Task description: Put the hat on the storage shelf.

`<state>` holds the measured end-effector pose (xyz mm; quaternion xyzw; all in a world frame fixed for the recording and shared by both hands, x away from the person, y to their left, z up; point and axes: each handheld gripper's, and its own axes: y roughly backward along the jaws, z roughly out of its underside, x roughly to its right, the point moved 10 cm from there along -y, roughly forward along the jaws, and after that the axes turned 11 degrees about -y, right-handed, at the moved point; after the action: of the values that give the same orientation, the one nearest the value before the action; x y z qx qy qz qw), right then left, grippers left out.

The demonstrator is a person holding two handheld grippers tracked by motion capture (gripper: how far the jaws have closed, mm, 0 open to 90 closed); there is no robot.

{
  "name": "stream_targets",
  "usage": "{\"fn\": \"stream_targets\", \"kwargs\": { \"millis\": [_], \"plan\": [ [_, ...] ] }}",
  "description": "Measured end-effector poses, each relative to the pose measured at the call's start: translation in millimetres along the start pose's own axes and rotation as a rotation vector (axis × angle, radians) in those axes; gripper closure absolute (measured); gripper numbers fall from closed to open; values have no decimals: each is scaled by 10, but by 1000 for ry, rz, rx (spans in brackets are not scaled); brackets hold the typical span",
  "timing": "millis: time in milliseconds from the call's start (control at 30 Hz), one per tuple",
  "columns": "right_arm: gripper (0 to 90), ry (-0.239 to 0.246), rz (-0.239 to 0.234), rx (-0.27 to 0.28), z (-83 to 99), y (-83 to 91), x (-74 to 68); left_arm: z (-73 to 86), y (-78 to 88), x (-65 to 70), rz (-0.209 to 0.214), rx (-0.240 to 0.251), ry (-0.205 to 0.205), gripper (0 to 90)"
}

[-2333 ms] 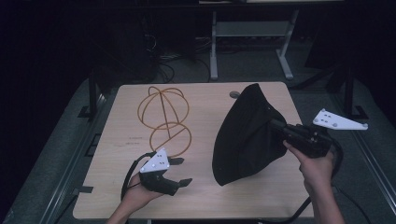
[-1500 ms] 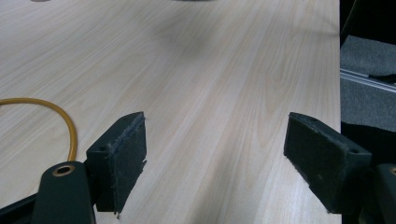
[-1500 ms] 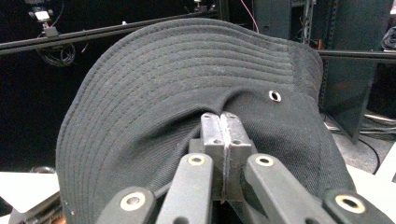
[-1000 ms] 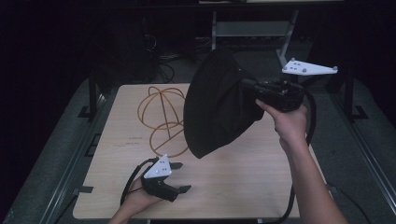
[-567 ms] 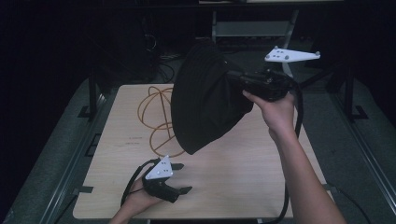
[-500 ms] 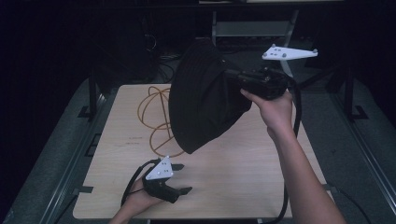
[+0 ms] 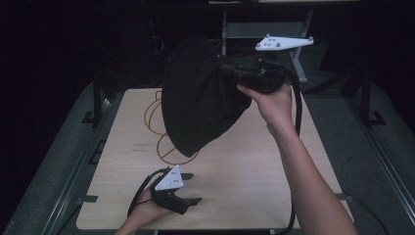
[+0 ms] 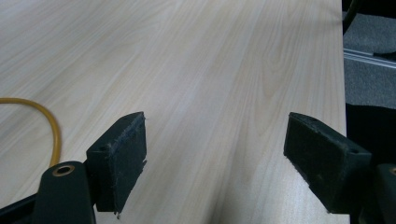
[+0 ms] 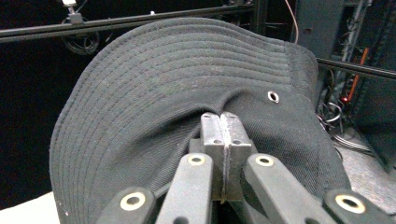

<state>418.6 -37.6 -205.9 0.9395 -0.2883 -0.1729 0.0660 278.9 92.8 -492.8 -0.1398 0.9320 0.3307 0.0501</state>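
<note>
A light wooden table (image 7: 254,166) with a pale, streaked grain stands in the middle of a very dark room. Under and around it lies a grey carpeted floor (image 7: 372,161), edged on both sides by metal rails (image 7: 73,171) running away from me. Behind the table a pale metal frame (image 7: 264,29) with upright legs stands against the blackness, and loose cables (image 7: 156,44) hang near it. Off to one side, dark racks (image 9: 359,56) carry wiring and a small red light. The light falls on the tabletop alone; the walls are lost in shadow.
</note>
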Motion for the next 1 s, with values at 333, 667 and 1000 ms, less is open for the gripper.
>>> {"fn": "stream_targets", "kwargs": {
  "millis": [333,667,1000],
  "plan": [
    [900,6,-26,-15,-92,-218,-78,20,-11,-3,5,-5,-2,208],
    [900,26,-35,-38,-191,-405,-168,28,-2,-20,4,2,15,208],
    [899,34,-46,-78,-279,-625,-220,32,0,-32,5,4,17,208]
  ]
}}
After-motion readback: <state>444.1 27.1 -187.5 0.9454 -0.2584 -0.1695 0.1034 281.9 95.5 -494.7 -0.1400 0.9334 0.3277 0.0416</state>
